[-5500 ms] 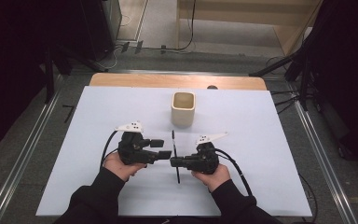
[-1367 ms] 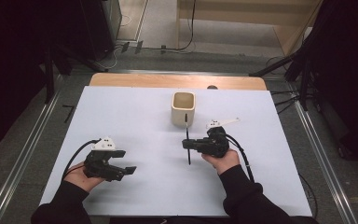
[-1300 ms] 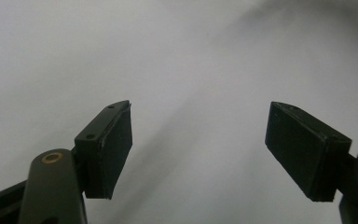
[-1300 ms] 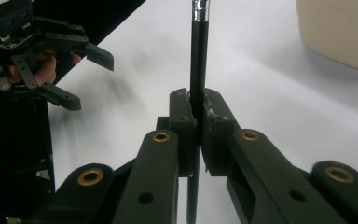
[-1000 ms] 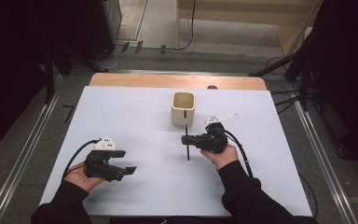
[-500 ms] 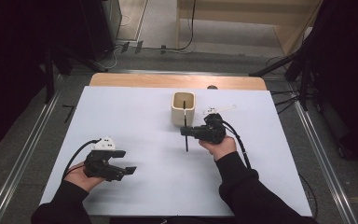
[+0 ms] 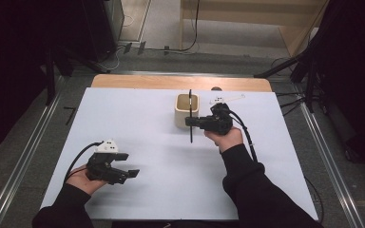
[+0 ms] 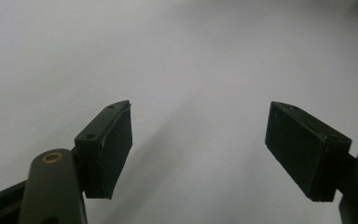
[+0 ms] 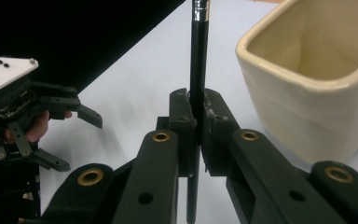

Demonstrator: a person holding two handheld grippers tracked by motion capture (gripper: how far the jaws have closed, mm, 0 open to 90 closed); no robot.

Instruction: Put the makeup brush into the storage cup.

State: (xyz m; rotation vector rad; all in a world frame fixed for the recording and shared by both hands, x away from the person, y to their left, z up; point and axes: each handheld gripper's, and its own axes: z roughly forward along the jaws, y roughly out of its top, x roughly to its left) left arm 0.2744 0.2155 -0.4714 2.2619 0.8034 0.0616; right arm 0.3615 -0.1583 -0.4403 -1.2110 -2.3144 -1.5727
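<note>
Right gripper view: slim black pen (image 9: 198,60), glossy, upright beside cream cup (image 9: 317,79)

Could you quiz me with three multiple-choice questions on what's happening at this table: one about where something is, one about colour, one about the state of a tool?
1. Where does the cream square ceramic cup stand?
A. toward the table's far edge
B. beside the left tool
C. on the floor

2. What colour is the thin pen-like stick?
A. red
B. black
C. white

3. How is the left tool?
A. shut on the stick
C. shut on the cup
B. open, holding nothing

Answers: 1 A, the high view shows it at the far side of the white table. 2 B, the stick clamped in the right tool is black. 3 B, its jaws stand apart over bare table.
</note>
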